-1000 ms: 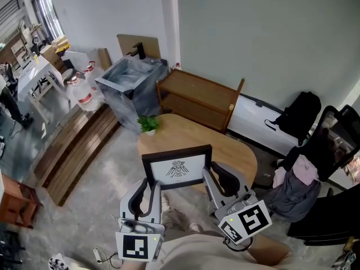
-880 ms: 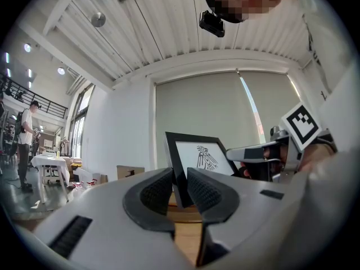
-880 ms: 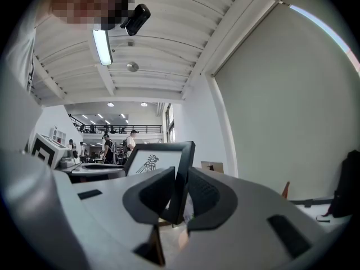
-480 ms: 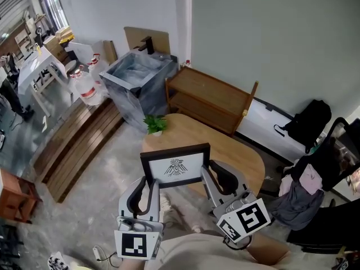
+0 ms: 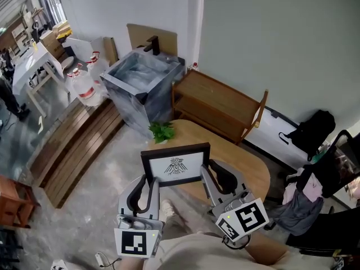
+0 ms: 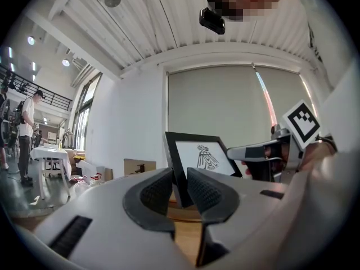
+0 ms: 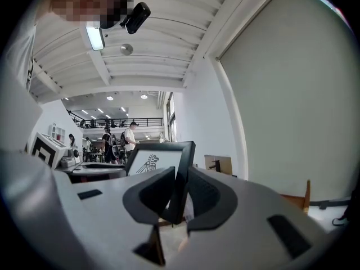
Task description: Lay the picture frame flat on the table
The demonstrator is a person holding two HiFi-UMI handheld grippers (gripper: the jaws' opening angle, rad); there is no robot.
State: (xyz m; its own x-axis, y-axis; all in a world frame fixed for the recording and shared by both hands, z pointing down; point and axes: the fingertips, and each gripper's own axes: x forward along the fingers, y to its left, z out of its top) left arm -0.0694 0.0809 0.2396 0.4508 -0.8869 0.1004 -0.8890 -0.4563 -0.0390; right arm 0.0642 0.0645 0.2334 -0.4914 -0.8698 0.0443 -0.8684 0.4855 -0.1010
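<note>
Gripping black-rimmed rectangular picture frame (image 5: 176, 165), bird print, upright over rounded wooden table (image 5: 243, 157), seemingly clear of it: left gripper (image 5: 148, 183) clamped on left rim, right gripper (image 5: 211, 176) on right rim. Rigid, light, likely glazed, fragile; best held by side rims.

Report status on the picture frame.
Left gripper and right gripper shut on picture frame, one each side. Frame upright at table near edge, not yet flat. Small plant at far edge, clear.
</note>
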